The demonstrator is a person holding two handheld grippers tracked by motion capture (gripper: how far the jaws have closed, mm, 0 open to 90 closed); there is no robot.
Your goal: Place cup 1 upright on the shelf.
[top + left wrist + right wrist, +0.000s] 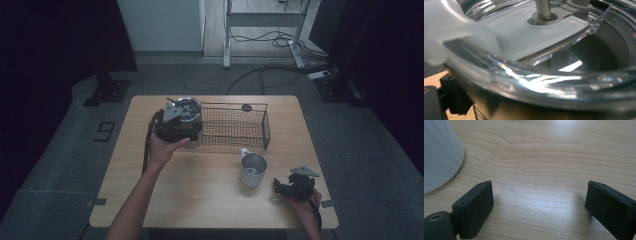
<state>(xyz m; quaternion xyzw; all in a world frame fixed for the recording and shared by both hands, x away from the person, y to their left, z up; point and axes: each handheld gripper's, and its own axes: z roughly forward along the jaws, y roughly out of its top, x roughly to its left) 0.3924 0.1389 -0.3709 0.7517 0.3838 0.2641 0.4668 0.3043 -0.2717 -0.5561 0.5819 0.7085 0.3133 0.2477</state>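
Note:
A clear round jar with a white insert and a metal rod in it is at the left end of a black wire basket. My left gripper clasps this jar; one black jaw shows at the lower left, pressed to its wall, and the other is hidden. Basket mesh shows just under the jar. A steel mug stands upright on the table in front of the basket. My right gripper rests open on the wood to the mug's right, and in its own view the right gripper has only bare wood between its jaws, with the mug at the left.
The wooden table has free room at the front left and centre. A small black round object lies behind the basket near the far edge. Beyond the table are grey floor, cables and a metal stand.

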